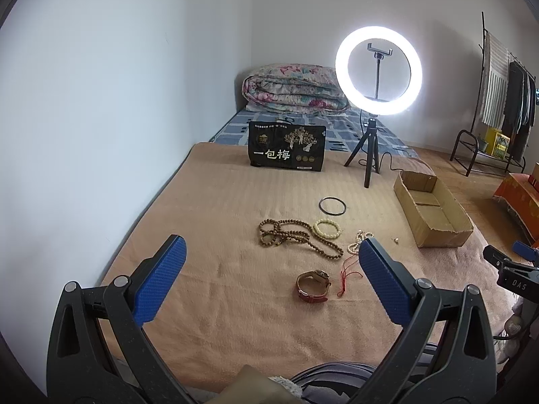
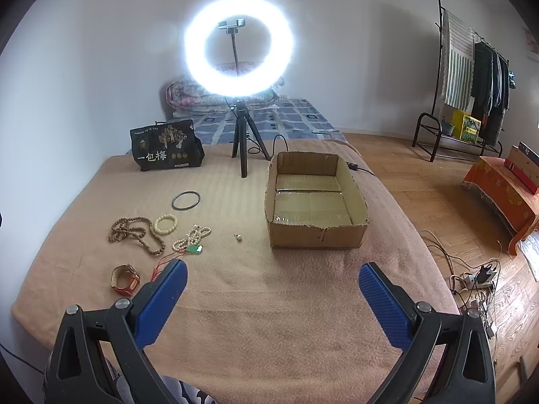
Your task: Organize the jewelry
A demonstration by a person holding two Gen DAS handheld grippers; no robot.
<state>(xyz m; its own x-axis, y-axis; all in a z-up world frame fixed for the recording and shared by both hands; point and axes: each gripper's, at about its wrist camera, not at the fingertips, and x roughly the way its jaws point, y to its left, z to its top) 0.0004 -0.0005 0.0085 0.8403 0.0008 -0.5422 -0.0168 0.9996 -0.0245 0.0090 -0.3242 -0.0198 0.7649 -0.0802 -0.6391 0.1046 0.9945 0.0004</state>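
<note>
Two grippers hover above a bed covered by a tan blanket, both with their blue-padded jaws spread wide and nothing between them: the left gripper and the right gripper. Jewelry lies scattered on the blanket to the left of an open cardboard box, which holds nothing visible. Nearest the left gripper sits a watch with a red strap, and just beside it a red cord. Farther off lie a long strand of brown wooden beads, a cream bead bracelet touching it, a white bead necklace with a green pendant, and a dark bangle. One small pale bead rests alone between the necklace and the box. Behind them stand a lit ring light on a tripod and a black printed bag.
</note>
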